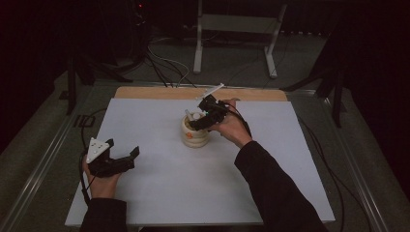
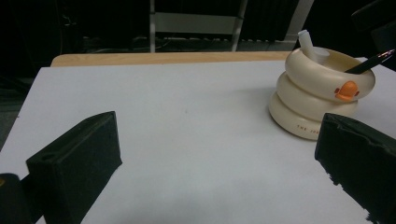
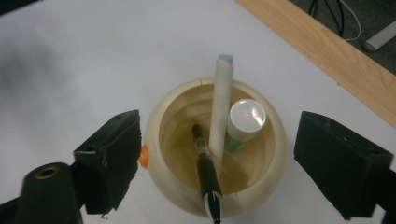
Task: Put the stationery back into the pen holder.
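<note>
From the high view I see my right claw (image 1: 199, 117) poised directly over the cream ringed pen holder (image 1: 195, 135), which stands upright on the white sheet (image 1: 159, 193) covering the bench, a little behind the middle of the sheet and toward the wooden edge (image 1: 145, 93). Through the right gripper view I look straight down into the holder (image 3: 261, 184): my right claw (image 3: 217, 154) stands wide, one black pad on each side of the holder's rim, neither pad pressing on anything and nothing gripped between them. Inside the holder I make out a black pen (image 3: 205, 172) leaning toward the near rim with its end poking out over it, a white tube (image 3: 221, 107) with a pale blue end leaning against the far rim, and a stick with a round white cap (image 3: 246, 116) and a green body just beside the tube. A small orange knob (image 3: 144, 156) sits on the holder's outer wall, just beside my left-hand pad in that view. My left claw (image 1: 123, 147) rests low at the near left of the sheet, well apart from the holder, and it is wide open too, with only bare sheet between its pads. In the left gripper view the holder (image 2: 308, 100) sits ahead and to the right, orange knob (image 2: 347, 90) facing me.
</note>
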Motion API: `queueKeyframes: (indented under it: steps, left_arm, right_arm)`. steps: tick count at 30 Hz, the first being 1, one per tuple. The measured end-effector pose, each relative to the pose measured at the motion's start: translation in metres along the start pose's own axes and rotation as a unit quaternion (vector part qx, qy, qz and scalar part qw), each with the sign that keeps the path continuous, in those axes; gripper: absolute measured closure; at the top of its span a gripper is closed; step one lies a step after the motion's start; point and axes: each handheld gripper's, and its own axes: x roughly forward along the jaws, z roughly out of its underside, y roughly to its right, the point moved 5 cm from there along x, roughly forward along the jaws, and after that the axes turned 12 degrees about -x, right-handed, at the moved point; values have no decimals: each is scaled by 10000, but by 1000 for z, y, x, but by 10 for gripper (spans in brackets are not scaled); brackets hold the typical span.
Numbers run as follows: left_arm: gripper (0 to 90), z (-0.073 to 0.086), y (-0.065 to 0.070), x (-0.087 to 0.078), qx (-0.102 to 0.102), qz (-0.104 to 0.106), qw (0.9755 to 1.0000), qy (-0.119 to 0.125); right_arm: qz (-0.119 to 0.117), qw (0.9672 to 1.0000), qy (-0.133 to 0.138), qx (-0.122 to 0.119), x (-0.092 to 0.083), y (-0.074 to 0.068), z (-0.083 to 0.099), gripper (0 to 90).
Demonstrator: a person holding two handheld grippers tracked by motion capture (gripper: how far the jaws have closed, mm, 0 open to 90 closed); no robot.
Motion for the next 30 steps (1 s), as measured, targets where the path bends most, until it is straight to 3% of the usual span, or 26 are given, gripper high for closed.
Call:
queueKeyframes:
  steps: [6,15,30]
  left_arm:
    - [7,0,0,0,9,-3,10000,1]
    - [7,0,0,0,16,-23,10000,3]
    - [7,-2,-3,-3,75,-139,9999,31]
  right_arm:
    - [46,9996,234,181,-5,4,-1,99]
    - [103,9967,627,500,-13,8,2,98]
    - [399,9917,1050,619,-43,18,18,30]
